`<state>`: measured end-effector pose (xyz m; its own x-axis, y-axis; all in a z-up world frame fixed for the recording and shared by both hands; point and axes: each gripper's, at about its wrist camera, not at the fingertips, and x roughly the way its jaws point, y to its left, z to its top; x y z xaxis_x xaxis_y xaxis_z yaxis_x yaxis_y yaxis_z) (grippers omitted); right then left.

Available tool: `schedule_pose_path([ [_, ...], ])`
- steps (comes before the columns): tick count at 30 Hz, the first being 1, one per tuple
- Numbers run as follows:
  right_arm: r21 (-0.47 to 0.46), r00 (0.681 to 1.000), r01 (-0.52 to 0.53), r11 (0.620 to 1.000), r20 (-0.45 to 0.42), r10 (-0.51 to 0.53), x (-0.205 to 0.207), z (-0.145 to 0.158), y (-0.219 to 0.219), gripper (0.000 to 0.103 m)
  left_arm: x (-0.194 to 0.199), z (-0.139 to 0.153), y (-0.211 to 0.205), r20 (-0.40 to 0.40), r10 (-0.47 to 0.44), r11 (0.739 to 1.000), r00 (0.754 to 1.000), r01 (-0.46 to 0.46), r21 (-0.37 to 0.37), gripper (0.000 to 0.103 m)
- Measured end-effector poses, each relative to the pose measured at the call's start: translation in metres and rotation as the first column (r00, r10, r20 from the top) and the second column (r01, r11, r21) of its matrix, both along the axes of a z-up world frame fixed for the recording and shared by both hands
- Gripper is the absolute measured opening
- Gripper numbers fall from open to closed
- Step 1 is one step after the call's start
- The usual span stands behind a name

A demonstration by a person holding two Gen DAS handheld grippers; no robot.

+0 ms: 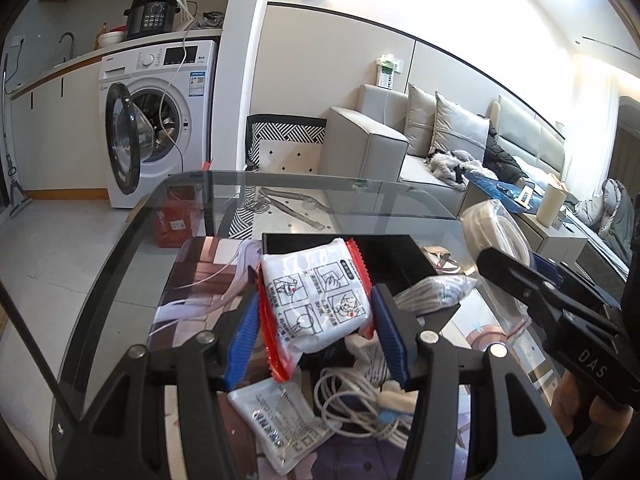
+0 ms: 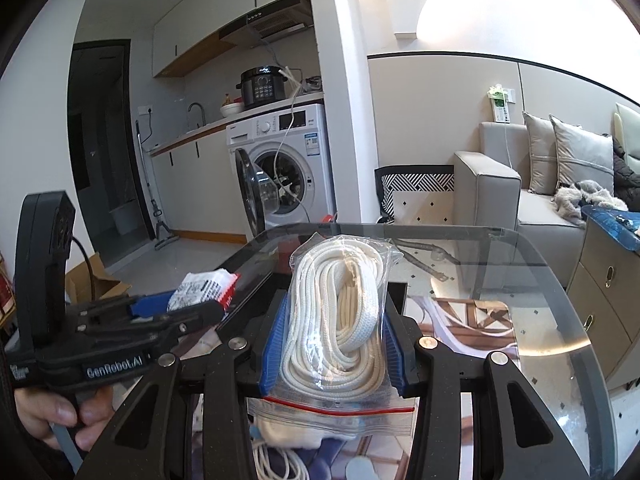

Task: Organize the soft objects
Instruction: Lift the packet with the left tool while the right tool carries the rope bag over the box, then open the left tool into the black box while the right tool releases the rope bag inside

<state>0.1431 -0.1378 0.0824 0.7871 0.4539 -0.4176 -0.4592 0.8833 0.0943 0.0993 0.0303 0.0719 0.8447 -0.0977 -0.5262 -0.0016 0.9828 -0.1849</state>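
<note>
I have a soft thing clamped in each tool, both lifted clear of the glass table (image 1: 120,240). My left gripper (image 1: 312,332) pinches a white packet with a red edge (image 1: 316,300) between its blue pads, the packet's long axis running up and away from me. My right gripper (image 2: 334,340) squeezes a clear zip bag of coiled white rope (image 2: 340,308), standing upright along the fingers. What matters next is the black tray (image 1: 400,256): it lies straight ahead of and just below the packet — so I judge the left hand is the nearer one, with the right coming in from its far side. Under the left tool lie another white packet (image 1: 272,424) and a loose white cable (image 1: 352,400). Beyond the table are a washing machine (image 1: 160,120) with its door open and a grey sofa (image 1: 368,148).
</note>
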Motion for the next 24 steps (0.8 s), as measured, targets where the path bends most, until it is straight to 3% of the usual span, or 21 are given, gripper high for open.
schedule_pose_path([
  [20,-0.018,0.998,0.021,1.0,-0.057,-0.022,0.069,-0.009,0.016,0.043,0.051,-0.009,-0.003,-0.028,-0.002,1.0,1.0,0.002,0.0,0.054],
  [23,-0.044,0.997,0.018,0.999,-0.078,-0.022,0.076,-0.014,0.017,0.058,0.054,-0.014,-0.003,-0.044,0.004,1.0,0.999,-0.004,0.002,0.056],
  [24,-0.046,0.997,0.016,0.999,-0.072,-0.019,0.075,-0.015,0.015,0.07,0.056,-0.015,-0.001,-0.051,0.009,1.0,0.999,-0.009,0.001,0.058],
])
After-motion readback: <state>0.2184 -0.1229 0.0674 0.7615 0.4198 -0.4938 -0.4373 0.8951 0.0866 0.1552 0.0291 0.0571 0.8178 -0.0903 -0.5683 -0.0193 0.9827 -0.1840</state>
